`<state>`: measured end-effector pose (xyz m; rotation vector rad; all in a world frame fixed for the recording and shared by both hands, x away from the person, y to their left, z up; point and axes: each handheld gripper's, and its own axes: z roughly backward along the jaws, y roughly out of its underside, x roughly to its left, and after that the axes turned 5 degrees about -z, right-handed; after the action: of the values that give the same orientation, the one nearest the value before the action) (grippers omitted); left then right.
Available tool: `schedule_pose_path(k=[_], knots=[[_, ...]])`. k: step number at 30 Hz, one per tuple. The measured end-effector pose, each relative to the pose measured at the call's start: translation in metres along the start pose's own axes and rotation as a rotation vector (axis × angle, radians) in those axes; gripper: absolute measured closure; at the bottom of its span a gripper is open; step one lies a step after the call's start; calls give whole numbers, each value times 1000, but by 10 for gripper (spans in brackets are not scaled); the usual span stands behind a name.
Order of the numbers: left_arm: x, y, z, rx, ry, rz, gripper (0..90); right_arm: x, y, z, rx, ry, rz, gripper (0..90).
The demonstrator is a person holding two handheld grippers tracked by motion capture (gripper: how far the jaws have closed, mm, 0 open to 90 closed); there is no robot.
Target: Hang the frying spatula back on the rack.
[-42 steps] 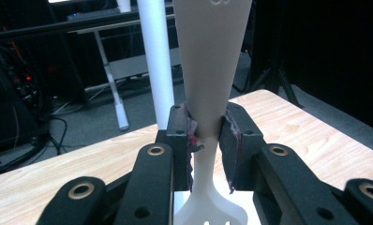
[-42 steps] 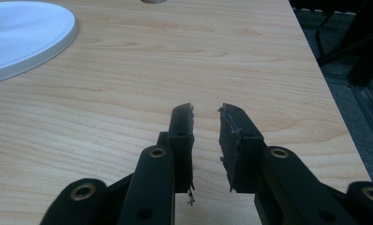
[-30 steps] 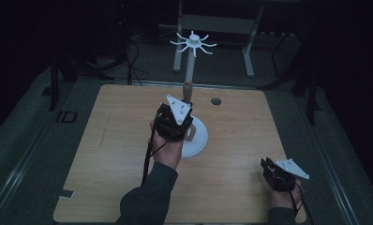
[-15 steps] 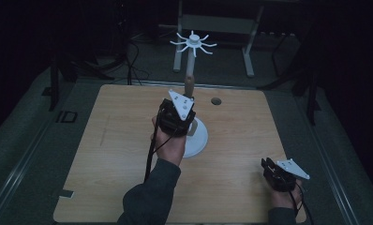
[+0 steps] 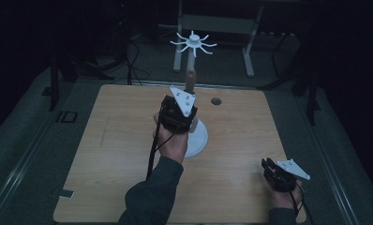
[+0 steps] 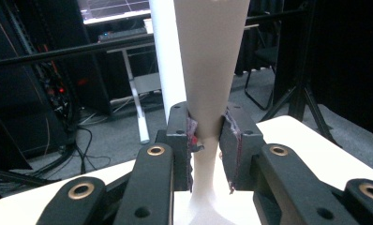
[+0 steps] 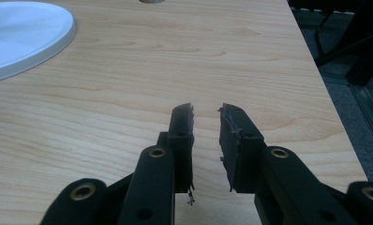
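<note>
My left tool (image 6: 208, 140) is clamped on the white stand's post (image 6: 208, 84), jaws pinched on the narrow neck just above where it flares into the base. The pads (image 6: 192, 136) are touching it on both sides. The stand (image 5: 197, 137) sits mid-counter, round base flat on the wood counter (image 5: 109, 154), post upright. Its spoked top (image 5: 193, 42) is well above my hand.

My right tool (image 7: 205, 136) is idle at the near right corner of the counter, jaws partly apart with nothing between them. The base edge (image 7: 25, 37) is well apart from it, up-left in the right gripper view.

Handling guess:
- Looks like rigid plastic, smooth and probably slick, so the tapered post could slide in the pads if I pull up.
- Top-heavy-ish: tall post, thin spokes. The spokes look fragile, so don't grab there.
- The neck is the right grip point, low and near the base, so tipping torque stays small.
- Weight is probably light, and the wide base should keep it stable if I slide rather than lift.

Small round hole (image 5: 216, 101) in the counter just beyond the base.
</note>
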<state>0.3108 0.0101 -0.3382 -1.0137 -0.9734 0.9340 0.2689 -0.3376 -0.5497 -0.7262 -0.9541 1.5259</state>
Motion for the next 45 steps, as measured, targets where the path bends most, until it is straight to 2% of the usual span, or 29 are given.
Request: schedule_pose_path(k=[26, 36, 45], knots=[[-6, -18, -8, -10, -59, -15, 746, -1, 1, 1, -2, 4, -2, 743], [-3, -23, -15, 22, -87, -22, 747, -2, 1, 2, -2, 4, -4, 742], [1, -21, -24, 60, -89, -19, 746, -2, 1, 2, -3, 5, -7, 742]])
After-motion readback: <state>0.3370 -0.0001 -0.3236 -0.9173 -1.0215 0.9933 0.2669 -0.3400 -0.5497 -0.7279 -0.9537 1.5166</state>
